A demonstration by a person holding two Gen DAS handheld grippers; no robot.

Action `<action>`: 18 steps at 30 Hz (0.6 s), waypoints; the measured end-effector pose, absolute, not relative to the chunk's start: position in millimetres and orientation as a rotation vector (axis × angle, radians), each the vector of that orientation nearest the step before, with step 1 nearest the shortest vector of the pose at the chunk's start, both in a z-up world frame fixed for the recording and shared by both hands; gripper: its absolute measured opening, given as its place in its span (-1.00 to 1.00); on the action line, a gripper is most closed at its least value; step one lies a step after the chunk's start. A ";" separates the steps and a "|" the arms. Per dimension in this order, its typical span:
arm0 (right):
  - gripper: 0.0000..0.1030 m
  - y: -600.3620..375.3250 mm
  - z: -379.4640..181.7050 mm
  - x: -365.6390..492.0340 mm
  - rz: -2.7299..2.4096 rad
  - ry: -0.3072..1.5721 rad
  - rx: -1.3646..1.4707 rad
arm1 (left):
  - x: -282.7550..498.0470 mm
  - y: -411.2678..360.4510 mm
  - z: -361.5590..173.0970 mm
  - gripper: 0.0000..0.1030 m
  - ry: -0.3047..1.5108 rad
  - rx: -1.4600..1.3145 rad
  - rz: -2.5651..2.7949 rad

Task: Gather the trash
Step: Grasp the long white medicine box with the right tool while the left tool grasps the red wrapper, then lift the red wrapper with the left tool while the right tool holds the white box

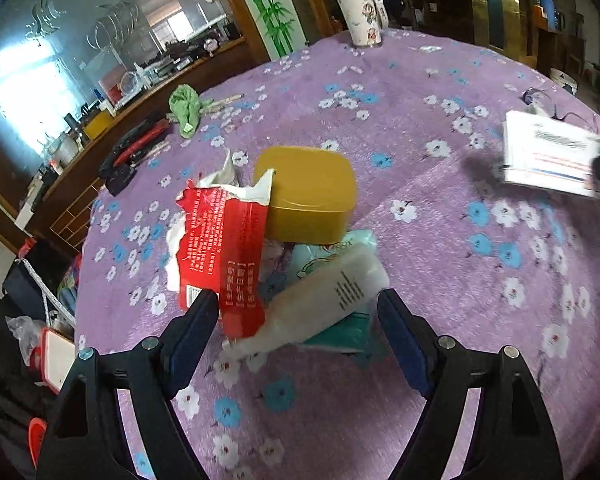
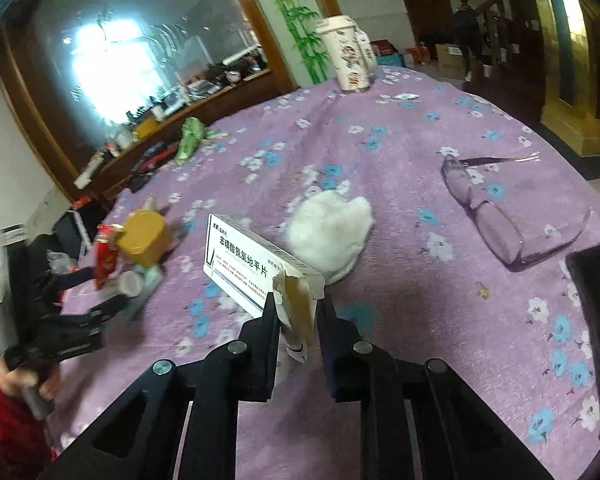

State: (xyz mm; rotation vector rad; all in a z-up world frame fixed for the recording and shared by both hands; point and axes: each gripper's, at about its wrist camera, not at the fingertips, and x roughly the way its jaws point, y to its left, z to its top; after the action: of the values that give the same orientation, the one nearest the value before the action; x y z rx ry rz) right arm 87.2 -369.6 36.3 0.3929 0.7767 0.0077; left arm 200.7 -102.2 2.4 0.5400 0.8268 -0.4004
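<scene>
A small heap of trash lies on the purple floral tablecloth (image 1: 440,240): a torn red wrapper (image 1: 224,248), a white plastic bottle (image 1: 328,292) on its side, and a teal packet (image 1: 340,332) under it, all against a yellow box (image 1: 308,192). My left gripper (image 1: 298,300) is open, one finger beside the wrapper and the other beside the bottle's end. My right gripper (image 2: 296,304) is shut on the torn end of a white medicine carton (image 2: 240,260), held just above the cloth; the carton (image 1: 548,156) also shows at the right of the left wrist view. A white tissue wad (image 2: 332,232) lies just behind the carton.
A flowered lidded cup (image 2: 348,56) stands at the far edge. Clear glasses (image 2: 496,216) and a dark flat object (image 2: 596,280) lie to the right. A green cloth (image 1: 186,108) and black-red tools (image 1: 136,152) sit at the far left edge. A person's hand (image 2: 24,380) holds the left gripper.
</scene>
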 end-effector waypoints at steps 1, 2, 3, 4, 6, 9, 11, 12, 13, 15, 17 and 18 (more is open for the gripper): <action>-0.63 -367.6 37.7 85.7 0.018 0.773 0.393 | 202.4 -102.5 -0.2 0.45 0.829 0.542 -0.399; -0.63 -365.8 38.8 84.0 0.032 0.769 0.396 | 202.8 -102.4 -2.3 0.26 0.826 0.549 -0.386; -0.63 -364.1 39.7 82.5 0.043 0.766 0.398 | 202.9 -102.4 -4.0 0.19 0.829 0.553 -0.376; -0.63 -362.0 40.4 82.2 0.051 0.765 0.398 | 203.0 -101.1 -5.0 0.05 0.840 0.543 -0.382; -0.63 -357.9 40.9 82.0 0.064 0.764 0.393 | 200.5 -97.6 -4.8 -0.18 0.855 0.502 -0.403; -0.63 -349.9 40.9 82.4 0.089 0.765 0.386 | 191.9 -95.4 -5.6 -0.34 0.856 0.480 -0.401; -0.63 -345.4 40.3 81.9 0.102 0.765 0.383 | 185.4 -93.0 -5.5 -0.34 0.861 0.452 -0.389; -0.63 -343.5 40.3 82.8 0.110 0.766 0.382 | 183.6 -91.6 -5.0 -0.35 0.866 0.434 -0.385; -0.63 -338.9 39.9 82.9 0.120 0.769 0.378 | 180.9 -89.3 -4.3 -0.35 0.871 0.404 -0.385; -0.63 -329.8 38.7 82.6 0.140 0.778 0.367 | 176.2 -85.2 -2.9 -0.35 0.877 0.360 -0.375; -0.63 -320.2 37.1 82.2 0.160 0.785 0.354 | 169.6 -79.3 -0.9 -0.36 0.879 0.309 -0.372; -0.63 -314.5 36.1 82.4 0.172 0.789 0.347 | 167.1 -76.8 -0.1 -0.36 0.878 0.294 -0.366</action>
State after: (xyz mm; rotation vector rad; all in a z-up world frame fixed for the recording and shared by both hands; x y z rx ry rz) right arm 82.4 -314.5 36.1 0.3466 0.7893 0.1721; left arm 167.1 -76.8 -0.1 0.2937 0.8776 -0.3655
